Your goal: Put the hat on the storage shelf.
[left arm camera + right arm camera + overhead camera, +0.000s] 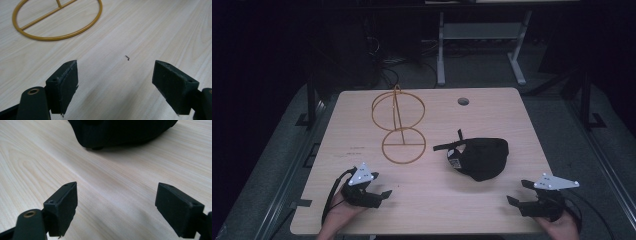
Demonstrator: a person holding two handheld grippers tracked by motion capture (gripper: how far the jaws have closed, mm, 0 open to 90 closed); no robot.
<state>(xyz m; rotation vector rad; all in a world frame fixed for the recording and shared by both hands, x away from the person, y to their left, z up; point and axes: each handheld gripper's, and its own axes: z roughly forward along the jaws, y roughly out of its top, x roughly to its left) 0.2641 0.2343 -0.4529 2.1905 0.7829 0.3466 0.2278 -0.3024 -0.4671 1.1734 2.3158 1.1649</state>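
Observation:
A black cap (479,156) lies on the wooden table (362,210), right of centre, its strap pointing left. A gold wire stand (399,127) with two rings and a post sits left of it, toward the back. My left gripper (382,187) rests near the front left edge, open and holding nothing. In the left gripper view its jaws stand wide over bare wood, below the stand's base ring (57,21). My right gripper (518,192) is at the front right, open with nothing in it. In the right gripper view the cap (122,131) lies just beyond the jaws.
A round cable hole (463,101) is in the table's back right. A small dark speck (127,58) lies on the wood between the left jaws. Dark floor, cables and a white desk frame (482,45) lie behind the table.

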